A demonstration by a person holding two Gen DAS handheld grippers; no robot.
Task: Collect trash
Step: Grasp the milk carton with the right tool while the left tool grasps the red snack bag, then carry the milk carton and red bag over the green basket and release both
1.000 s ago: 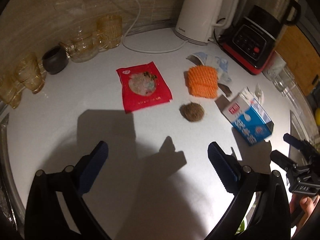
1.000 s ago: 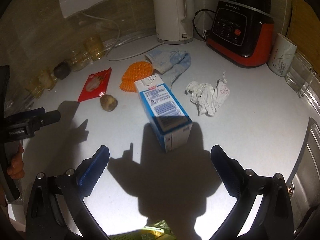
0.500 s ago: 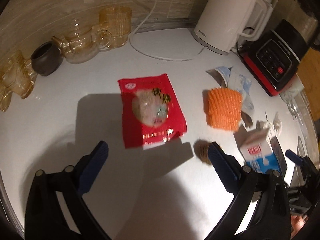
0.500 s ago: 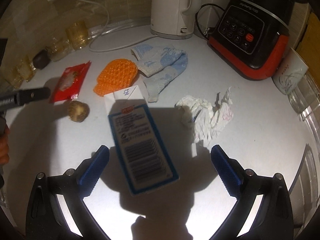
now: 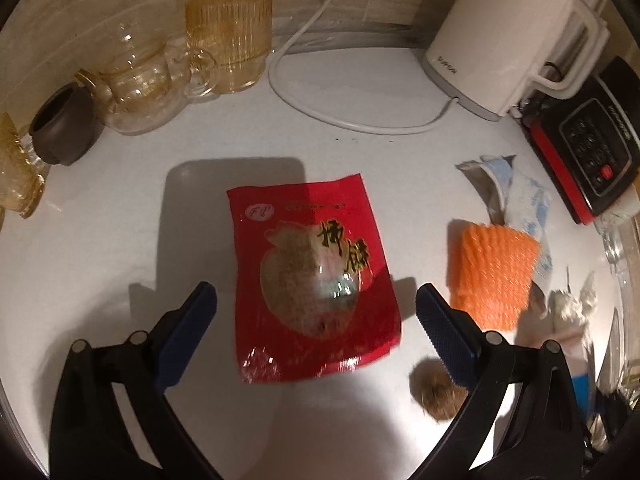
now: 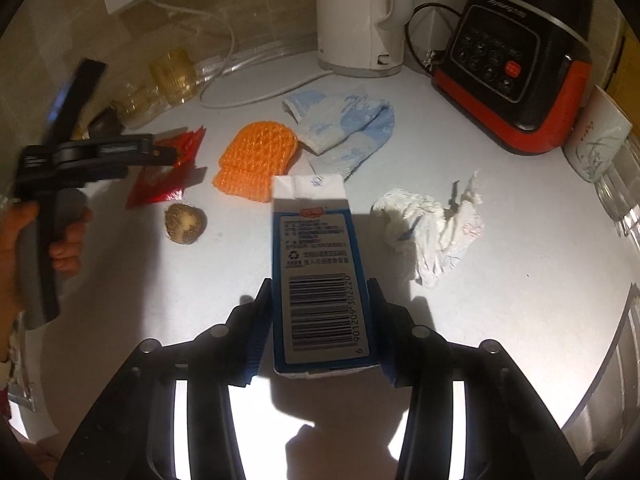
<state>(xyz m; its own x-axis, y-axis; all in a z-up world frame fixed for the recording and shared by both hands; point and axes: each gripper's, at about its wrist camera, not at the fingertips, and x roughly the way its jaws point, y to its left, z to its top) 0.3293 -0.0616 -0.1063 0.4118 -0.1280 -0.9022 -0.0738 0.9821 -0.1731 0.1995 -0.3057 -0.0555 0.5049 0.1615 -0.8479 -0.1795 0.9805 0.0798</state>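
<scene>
A red snack packet (image 5: 312, 280) lies flat on the white counter (image 5: 120, 240). My left gripper (image 5: 316, 296) hangs open just above its near half, one finger on each side. A blue and white milk carton (image 6: 316, 264) lies between the fingers of my right gripper (image 6: 320, 286). Its jaws are closing and the pads touch both long sides. Around it lie an orange foam net (image 6: 256, 160), a brown round scrap (image 6: 186, 224) and a crumpled tissue (image 6: 432, 224). The left gripper (image 6: 160, 152) shows in the right wrist view, held by a hand over the red packet (image 6: 168, 172).
A white kettle (image 5: 500, 40) with its cord, a red and black blender base (image 6: 516, 80) and a mug (image 6: 596, 140) stand at the back right. Amber glasses (image 5: 228, 36), a glass teapot (image 5: 136, 84) and a dark cup (image 5: 64, 128) line the back left. A blue cloth (image 6: 344, 124) lies behind the foam net.
My left gripper has moved forward and lower until its fingers straddle the red packet. My right gripper has advanced over the carton and its jaws have come in from wide open to the carton's sides.
</scene>
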